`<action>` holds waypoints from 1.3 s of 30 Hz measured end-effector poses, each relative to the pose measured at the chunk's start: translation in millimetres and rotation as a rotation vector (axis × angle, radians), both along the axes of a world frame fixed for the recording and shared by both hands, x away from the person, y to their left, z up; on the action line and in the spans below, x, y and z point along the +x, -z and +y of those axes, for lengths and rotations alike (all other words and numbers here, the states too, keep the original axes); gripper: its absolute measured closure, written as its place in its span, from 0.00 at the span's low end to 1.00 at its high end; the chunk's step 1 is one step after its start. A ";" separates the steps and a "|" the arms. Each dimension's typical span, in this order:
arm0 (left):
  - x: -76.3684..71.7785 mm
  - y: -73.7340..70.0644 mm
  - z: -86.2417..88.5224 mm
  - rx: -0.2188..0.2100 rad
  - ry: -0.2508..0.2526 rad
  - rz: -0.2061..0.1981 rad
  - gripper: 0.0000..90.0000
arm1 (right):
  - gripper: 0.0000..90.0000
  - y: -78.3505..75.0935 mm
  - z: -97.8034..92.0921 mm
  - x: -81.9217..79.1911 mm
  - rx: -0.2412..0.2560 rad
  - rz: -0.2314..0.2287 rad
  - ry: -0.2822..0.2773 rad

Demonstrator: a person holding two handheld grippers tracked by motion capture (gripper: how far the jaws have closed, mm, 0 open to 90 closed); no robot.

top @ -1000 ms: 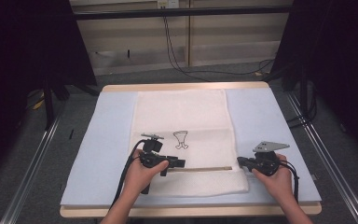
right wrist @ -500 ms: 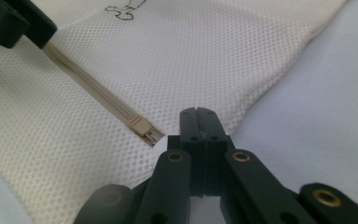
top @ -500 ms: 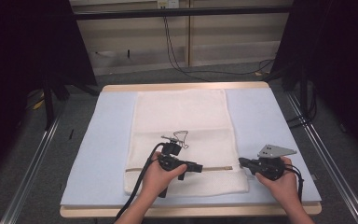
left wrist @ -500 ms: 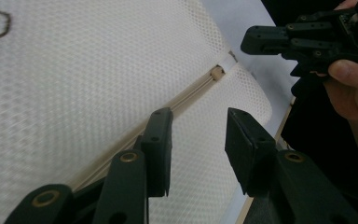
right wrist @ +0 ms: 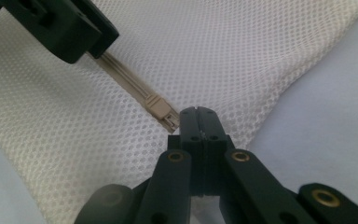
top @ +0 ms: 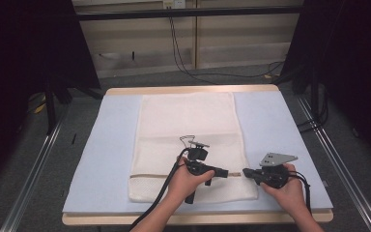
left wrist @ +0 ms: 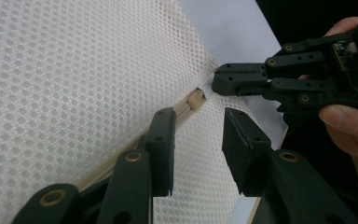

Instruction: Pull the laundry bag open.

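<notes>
A white mesh bag point(top: 188, 125) lies flat on a light blue mat point(top: 111, 159). Its beige zipper point(top: 149, 176) runs along the near end, and the slider point(left wrist: 196, 99) point(right wrist: 161, 110) sits close to the right end. My left gripper point(top: 223, 172) point(left wrist: 198, 135) hovers open over the zipper, just short of the slider. My right gripper point(top: 245, 172) point(right wrist: 196, 115) is shut on the bag's edge right beside the slider, and the mesh puckers around its tips. The two grippers almost meet tip to tip point(left wrist: 221, 79).
A thin black wire shape point(top: 188, 140) rests on the bag behind my left hand. The mat covers a wooden table point(top: 188, 90). Metal rails point(top: 38, 159) run along both sides on the floor, and cables point(top: 183, 53) hang at the back.
My left gripper has travelled right along the zipper line, from the bag's left half to just beside the right gripper. The right gripper has stayed at the bag's right edge.
</notes>
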State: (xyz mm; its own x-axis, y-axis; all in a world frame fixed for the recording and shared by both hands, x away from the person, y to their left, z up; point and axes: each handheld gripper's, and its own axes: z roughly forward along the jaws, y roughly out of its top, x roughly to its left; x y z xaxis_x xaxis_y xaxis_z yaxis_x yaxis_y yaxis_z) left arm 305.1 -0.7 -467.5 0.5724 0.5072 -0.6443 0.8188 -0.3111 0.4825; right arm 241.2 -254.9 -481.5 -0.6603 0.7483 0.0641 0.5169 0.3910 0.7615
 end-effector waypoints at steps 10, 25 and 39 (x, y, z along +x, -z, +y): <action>4.3 7.7 -18.6 0.030 -0.004 0.059 0.75 | 1.00 2.6 2.0 -0.3 -0.014 0.008 -0.004; 6.3 14.5 -41.6 0.037 -0.063 0.105 0.78 | 1.00 3.7 1.3 -0.9 -0.006 0.008 0.001; 8.0 21.4 -50.6 0.034 -0.086 0.146 0.95 | 1.00 4.2 1.3 -1.4 0.003 0.013 0.010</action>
State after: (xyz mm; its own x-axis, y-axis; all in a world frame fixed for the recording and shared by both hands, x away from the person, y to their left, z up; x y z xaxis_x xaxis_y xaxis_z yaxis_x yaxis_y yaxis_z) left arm 313.1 -51.3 -488.9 0.4278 0.5731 -0.6989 0.9036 -0.2513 0.3470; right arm 239.9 -253.6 -485.7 -0.6516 0.7548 0.0754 0.5311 0.3829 0.7559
